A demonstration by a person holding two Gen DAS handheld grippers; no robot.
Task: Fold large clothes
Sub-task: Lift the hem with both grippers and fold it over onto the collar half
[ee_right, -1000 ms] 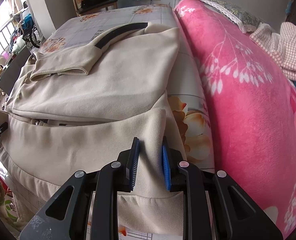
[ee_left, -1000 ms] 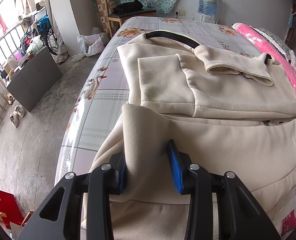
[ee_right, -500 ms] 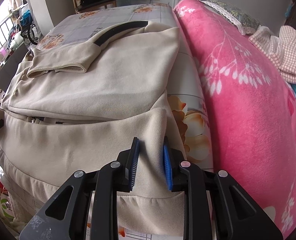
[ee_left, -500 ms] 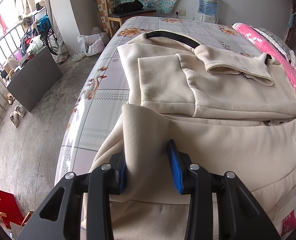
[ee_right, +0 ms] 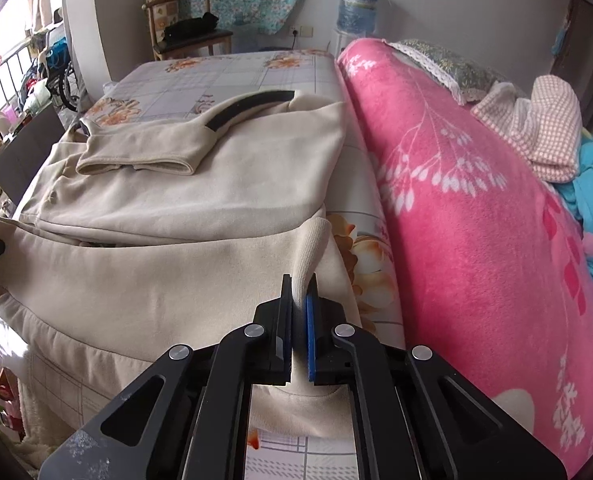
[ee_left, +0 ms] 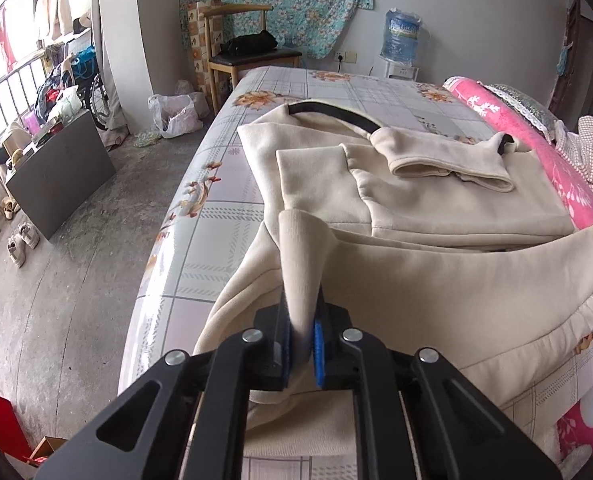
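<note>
A large cream sweatshirt [ee_left: 436, 208] with a black neck band lies on the bed, its sleeves folded in across the chest. My left gripper [ee_left: 302, 304] is shut on the ribbed hem at the garment's left corner, which stands pinched up between the blue pads. In the right wrist view the same cream sweatshirt [ee_right: 168, 200] spreads to the left. There my right gripper [ee_right: 299, 288] is shut on the ribbed hem at the right corner. Both corners are lifted off the bed, and the hem hangs slack between them.
The bed sheet [ee_left: 224, 184] has a checked floral print. A rolled pink blanket [ee_right: 476, 220] lies along the right side, with a checked cloth [ee_right: 544, 128] on it. Left of the bed are bare floor [ee_left: 56, 280], a dark cabinet [ee_left: 60, 172] and a wooden chair [ee_left: 236, 48].
Both grippers have closed on the hem corners that lay between their jaws. Both have risen and tilted up, and the cloth now stands pinched up.
</note>
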